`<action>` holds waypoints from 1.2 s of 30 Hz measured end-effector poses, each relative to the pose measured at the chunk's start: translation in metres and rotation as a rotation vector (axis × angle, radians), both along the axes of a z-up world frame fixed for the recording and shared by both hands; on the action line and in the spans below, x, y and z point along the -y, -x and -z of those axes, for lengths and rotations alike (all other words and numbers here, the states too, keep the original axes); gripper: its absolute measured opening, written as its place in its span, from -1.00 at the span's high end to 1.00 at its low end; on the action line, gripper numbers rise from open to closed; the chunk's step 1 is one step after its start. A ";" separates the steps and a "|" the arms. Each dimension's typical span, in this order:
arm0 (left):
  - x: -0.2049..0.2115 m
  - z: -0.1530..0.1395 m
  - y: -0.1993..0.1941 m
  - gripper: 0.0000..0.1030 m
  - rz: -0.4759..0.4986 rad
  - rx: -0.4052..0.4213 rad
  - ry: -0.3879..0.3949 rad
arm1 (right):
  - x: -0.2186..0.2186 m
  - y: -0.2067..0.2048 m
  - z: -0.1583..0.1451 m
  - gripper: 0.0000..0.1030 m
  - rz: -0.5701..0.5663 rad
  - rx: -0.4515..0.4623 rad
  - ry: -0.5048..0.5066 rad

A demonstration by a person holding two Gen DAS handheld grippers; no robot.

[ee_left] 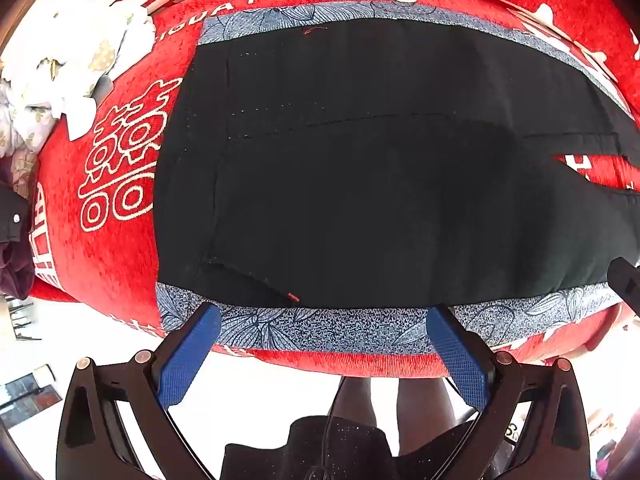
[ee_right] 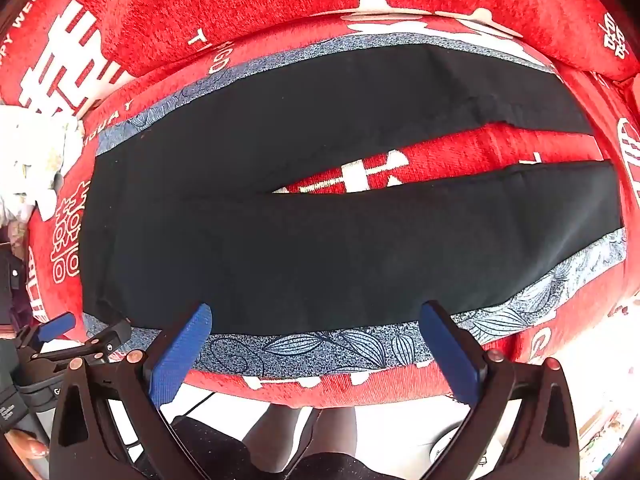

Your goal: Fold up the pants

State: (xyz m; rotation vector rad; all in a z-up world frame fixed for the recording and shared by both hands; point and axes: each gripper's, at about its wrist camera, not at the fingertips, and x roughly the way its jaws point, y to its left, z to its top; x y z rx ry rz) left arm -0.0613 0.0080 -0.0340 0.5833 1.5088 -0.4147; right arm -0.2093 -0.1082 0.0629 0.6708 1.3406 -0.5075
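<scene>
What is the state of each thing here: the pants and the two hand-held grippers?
Pants: spread flat, unfolded, legs apart, on the red cover.
Left hand-held gripper: open, holds nothing, above the near side stripe.
Right hand-held gripper: open, holds nothing, at the near leg's edge.

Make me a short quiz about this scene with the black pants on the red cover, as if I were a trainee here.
1. True or false: the black pants are already folded in half.
2. What shows in the gap between the two pant legs? A) bare wood B) the red cover C) a white towel
3. Fill in: both the left gripper and the right gripper are ____, holding nothing.

Key: 1. False, they lie spread flat with the legs apart. 2. B. 3. Open, poised over the blue patterned side stripe at the near edge.
</scene>
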 end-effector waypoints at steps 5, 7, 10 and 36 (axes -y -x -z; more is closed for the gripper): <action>0.000 0.002 0.004 -1.00 -0.001 -0.005 -0.010 | 0.001 0.004 0.002 -1.00 0.007 -0.001 -0.007; 0.001 0.003 0.004 -1.00 -0.003 -0.005 -0.011 | 0.001 0.007 0.002 -1.00 0.008 -0.001 -0.005; 0.001 0.003 0.006 -1.00 -0.001 -0.004 -0.011 | 0.000 0.012 0.001 -1.00 0.008 -0.001 -0.001; -0.007 0.003 -0.001 -1.00 -0.008 0.008 -0.007 | -0.011 -0.007 0.006 -1.00 -0.026 -0.024 -0.005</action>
